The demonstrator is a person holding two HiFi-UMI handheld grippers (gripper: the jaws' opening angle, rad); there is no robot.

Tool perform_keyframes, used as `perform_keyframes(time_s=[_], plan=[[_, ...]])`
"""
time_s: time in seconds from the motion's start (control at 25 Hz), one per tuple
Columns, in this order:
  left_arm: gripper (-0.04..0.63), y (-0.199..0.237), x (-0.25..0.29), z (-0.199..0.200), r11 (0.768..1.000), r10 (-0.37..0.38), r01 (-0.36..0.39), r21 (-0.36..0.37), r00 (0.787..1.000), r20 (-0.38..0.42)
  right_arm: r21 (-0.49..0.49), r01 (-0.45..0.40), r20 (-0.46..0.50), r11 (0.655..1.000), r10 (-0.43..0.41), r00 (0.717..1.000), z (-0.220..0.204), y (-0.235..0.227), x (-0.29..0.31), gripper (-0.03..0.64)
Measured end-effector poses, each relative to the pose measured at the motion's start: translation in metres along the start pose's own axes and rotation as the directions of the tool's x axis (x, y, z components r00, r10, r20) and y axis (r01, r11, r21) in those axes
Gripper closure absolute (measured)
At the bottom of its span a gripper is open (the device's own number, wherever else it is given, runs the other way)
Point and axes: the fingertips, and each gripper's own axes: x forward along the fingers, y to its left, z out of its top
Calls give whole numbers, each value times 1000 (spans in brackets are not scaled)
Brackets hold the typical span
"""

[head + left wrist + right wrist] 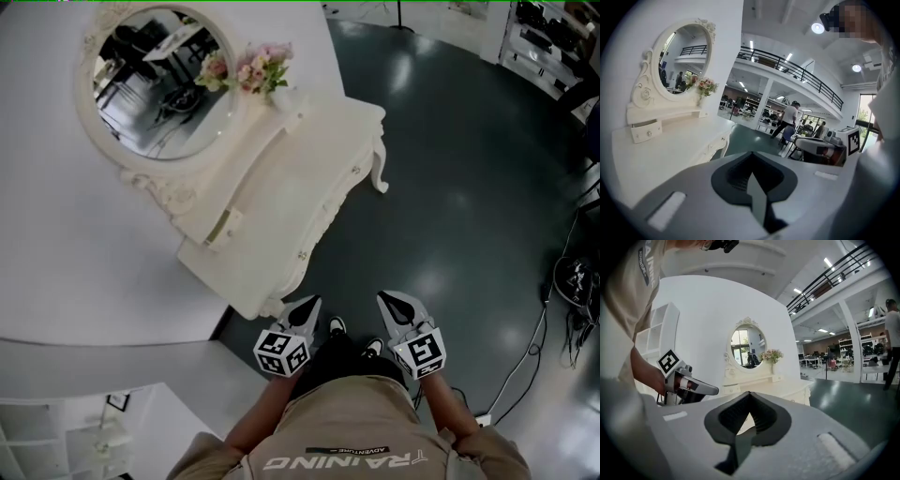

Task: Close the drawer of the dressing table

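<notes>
Small drawer [223, 228] just below mirror [159, 80] sticks out a bit, not pushed in yet. Left gripper [309, 307], right gripper [389, 302]: both pinched together, empty, well away from mirror. Whole push left.

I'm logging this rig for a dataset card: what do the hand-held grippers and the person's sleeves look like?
The left hand-held gripper and the right hand-held gripper each have pointed light grey jaws with dark ribbed insides, and each carries a white cube bearing black square markers. The person wears a beige short-sleeved shirt.
</notes>
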Motion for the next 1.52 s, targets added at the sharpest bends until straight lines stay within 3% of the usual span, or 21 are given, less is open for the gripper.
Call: perform_keyframes(time_s=[0.24,0.44,0.64,0.84,1.0,1.16,1.32,1.52], plan=[[577,-16,26,10,996,-42,44,73,999,-23,38,47,-26,998,-46,999,0,-17,-10,615],[577,-17,73,26,985,-131,135,107,991,-40,40,164,-32,986,-163,986,10,-52,-12,615],[577,-12,120,78,966,-221,213,143,974,42,-14,230,-30,973,-231,973,38,-83,8,615],[577,18,124,96,959,-248,239,150,968,47,-70,296,-14,953,-297,955,64,-103,38,615],[577,62,124,114,979,-176,163,119,979,103,-133,254,3,958,-256,967,91,-113,85,615],[577,110,106,118,993,-75,64,97,990,123,-117,160,-10,980,-163,987,96,-89,144,615],[577,146,78,112,995,30,-42,89,991,132,-155,20,-35,988,-26,999,100,-56,197,615],[577,194,50,98,982,187,-185,-25,972,142,-177,-142,-59,974,133,989,105,-24,249,615]])
